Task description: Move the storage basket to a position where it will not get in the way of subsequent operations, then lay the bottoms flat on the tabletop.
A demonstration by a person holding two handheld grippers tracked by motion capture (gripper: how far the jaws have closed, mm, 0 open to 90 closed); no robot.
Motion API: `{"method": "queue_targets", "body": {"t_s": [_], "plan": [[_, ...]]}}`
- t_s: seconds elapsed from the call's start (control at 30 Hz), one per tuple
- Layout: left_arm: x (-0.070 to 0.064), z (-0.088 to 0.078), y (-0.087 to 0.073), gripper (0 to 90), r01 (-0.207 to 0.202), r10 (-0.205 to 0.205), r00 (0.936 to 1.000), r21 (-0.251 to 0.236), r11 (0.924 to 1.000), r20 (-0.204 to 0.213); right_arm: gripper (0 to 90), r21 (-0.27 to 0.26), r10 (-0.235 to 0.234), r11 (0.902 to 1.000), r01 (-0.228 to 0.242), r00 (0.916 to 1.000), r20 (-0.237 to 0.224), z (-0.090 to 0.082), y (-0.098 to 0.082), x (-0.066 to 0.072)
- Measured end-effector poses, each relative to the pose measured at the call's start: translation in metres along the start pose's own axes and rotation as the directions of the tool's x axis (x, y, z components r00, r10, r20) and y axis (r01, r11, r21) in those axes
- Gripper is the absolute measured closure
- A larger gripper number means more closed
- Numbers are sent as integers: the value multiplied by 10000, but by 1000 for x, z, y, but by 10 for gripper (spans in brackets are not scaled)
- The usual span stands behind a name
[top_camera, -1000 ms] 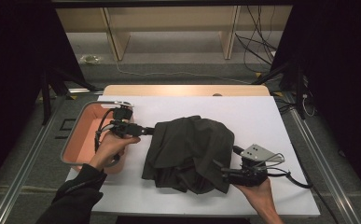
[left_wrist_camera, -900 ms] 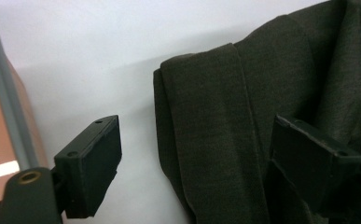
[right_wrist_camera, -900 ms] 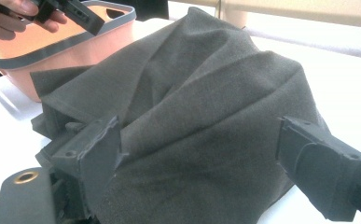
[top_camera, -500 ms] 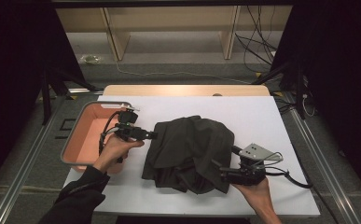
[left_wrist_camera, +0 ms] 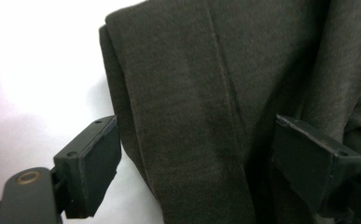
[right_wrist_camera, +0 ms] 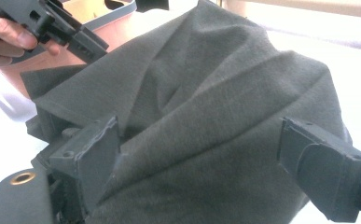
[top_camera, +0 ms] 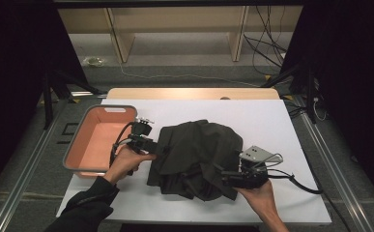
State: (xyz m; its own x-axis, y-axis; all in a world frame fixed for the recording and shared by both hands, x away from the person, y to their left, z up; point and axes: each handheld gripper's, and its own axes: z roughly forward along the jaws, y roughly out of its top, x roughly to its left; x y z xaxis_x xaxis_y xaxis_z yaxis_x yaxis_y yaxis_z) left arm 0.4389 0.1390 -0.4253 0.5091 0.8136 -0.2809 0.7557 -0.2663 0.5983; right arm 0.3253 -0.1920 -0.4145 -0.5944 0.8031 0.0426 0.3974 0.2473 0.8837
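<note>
Both claws wide, straddling folds of crumpled dark grey cloth garment (top_camera: 196, 157): left claw (top_camera: 156, 146) at nine o'clock, right claw (top_camera: 219, 173) at five. Nothing gripped yet; folding all ahead.

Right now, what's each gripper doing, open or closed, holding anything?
Left gripper: open, jaws on either side of a fold of the dark cloth, not clamped.
Right gripper: open, jaws spread around the cloth's bunched edge.
</note>
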Motion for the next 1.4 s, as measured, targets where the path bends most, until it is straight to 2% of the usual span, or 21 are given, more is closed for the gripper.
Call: {"method": "queue_targets", "body": {"t_s": [0.17, 0.3, 0.47, 0.53, 0.7, 0.8, 0.83, 0.87, 0.9, 0.93, 1.03, 1.1, 1.17, 1.3, 1.4], "plan": [[-2, 3, -5, 163, -128, 128, 9999, 73, 9999, -22, 143, 99, 56, 9999, -56, 10000, 43, 6, 2, -1], [-3, 9, -11, 159, -69, 67, 10000, 260, 9996, 57, 143, 197, 129, 9997, -129, 9999, 27, 11, 2, -2], [-1, 17, -16, 157, 29, -34, 9999, 384, 9993, 138, 143, 380, -20, 9993, 14, 9999, 136, 18, 4, -2], [-1, 21, -17, 157, 309, -317, 9992, 345, 9989, 224, 142, 445, -97, 9990, 89, 9998, 165, 19, 5, -2], [0, 33, -23, 182, 475, -519, 9961, 624, 9969, 711, 137, 663, -154, 9977, 137, 9996, 251, 24, 4, -4], [0, 41, -26, 301, 515, -577, 9942, 697, 9962, 907, 137, 812, -201, 9965, 179, 9994, 267, 26, 4, -4], [0, 44, -27, 301, 526, -601, 9934, 778, 9956, 977, 137, 842, -223, 9963, 198, 9993, 286, 27, 3, -4], [-1, 44, -27, 347, 499, -579, 9926, 758, 9959, 1064, 137, 897, -295, 9956, 267, 9991, 306, 28, 2, -4], [-3, 44, -27, 477, 514, -590, 9909, 655, 9965, 1210, 137, 1023, -324, 9943, 287, 9989, 348, 28, 1, -4], [-4, 42, -26, 477, 384, -458, 9906, 592, 9975, 1288, 137, 1023, -324, 9943, 287, 9989, 348, 28, 1, -4], [-6, 38, -26, 677, 294, -337, 9912, 355, 9989, 1282, 138, 1219, -218, 9924, 166, 9989, 417, 30, 0, -6], [-7, 34, -25, 802, 260, -273, 9909, 118, 9996, 1319, 144, 1748, -90, 9846, -42, 9972, 747, 32, -2, -10], [-8, 27, -22, 818, 245, -214, 9896, -198, 9995, 1422, 147, 1869, -17, 9823, -136, 9967, 814, 33, -3, -11], [-15, 13, -17, 844, 56, 77, 9853, -770, 9970, 1705, 154, 2511, 152, 9670, -428, 9937, 1111, 38, -7, -17], [-23, 6, -14, 846, -214, 406, 9819, -1045, 9943, 1848, 164, 3162, 411, 9453, -799, 9910, 1274, 44, -15, -23]]}}
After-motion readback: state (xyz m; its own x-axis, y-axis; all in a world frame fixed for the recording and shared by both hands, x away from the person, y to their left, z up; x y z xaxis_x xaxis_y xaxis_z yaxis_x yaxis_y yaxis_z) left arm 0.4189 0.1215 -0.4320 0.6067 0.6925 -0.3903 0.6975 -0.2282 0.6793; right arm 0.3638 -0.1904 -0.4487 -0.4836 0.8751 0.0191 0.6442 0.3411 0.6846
